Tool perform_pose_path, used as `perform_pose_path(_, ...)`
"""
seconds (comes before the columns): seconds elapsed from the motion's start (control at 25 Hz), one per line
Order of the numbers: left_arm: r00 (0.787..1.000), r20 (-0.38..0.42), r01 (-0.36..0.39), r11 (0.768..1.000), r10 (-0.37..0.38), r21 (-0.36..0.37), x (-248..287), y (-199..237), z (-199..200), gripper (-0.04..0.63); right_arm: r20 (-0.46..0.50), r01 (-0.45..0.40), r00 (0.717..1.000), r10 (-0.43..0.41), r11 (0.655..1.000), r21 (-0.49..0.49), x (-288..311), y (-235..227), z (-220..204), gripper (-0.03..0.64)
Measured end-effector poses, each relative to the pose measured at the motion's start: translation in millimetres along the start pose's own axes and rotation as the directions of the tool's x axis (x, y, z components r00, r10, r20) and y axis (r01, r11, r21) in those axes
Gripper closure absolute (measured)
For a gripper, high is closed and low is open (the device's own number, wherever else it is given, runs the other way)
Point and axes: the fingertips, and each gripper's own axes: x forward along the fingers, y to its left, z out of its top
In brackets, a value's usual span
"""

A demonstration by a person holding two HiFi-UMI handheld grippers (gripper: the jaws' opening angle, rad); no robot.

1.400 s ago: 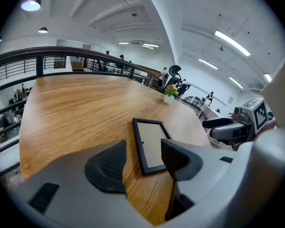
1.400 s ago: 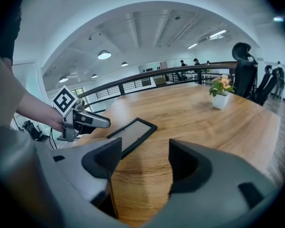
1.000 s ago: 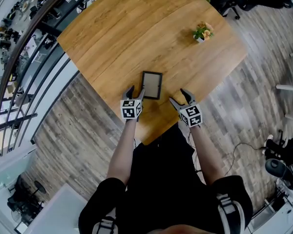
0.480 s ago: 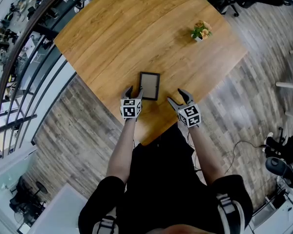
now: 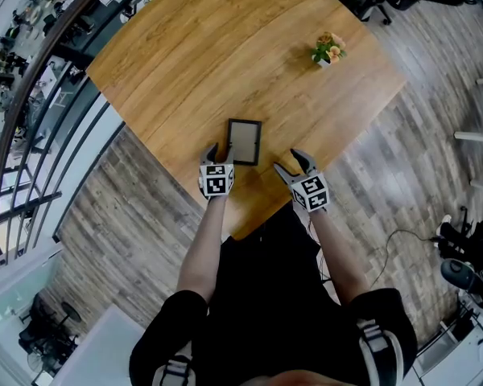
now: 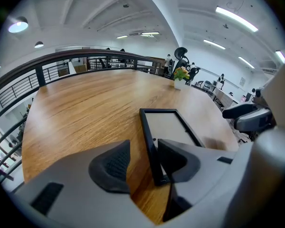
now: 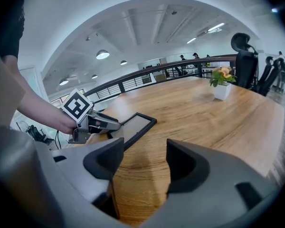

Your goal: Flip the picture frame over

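— Fingers (image 6: 111, 167) on the left gripper (image 5: 220, 153): clamped or loose?

— Loose, but they have just been closing. The picture frame (image 5: 244, 141) has its left long rail running up between them. That rail sits close by the right-hand finger, and I can't tell whether they touch. The left-hand pad stands clear of it, with bare wood in the gap, so nothing is pinched.

— And the right gripper (image 5: 293, 165)?

— Its jaws are apart too, and they have also just been narrowing. Only the table (image 5: 225, 47) shows between them. It hovers just beside the frame's near right corner, not touching it.

— Where does the frame lie?

— Flat on the table, near the corner closest to the person, between the two grippers and a little beyond their tips.

— Which way does it run?

— Its long axis points away from the person, leaning only slightly in the head view. One short edge faces the person, and the other faces the middle of the table. A pale panel inside the black border faces up.

— Anything else on the table?

— A small potted plant (image 5: 328, 49), well apart, towards the far right edge.
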Motion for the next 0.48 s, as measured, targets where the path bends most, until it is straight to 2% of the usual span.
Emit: perform_pose_path(0.48,1.000,0.009,0.006,1.000,-0.006,-0.027,-0.5,-9.1,1.4,0.476,0.021,0.016,1.000,-0.017,0.999,0.051,-6.0,-2.4,2.1,0.344)
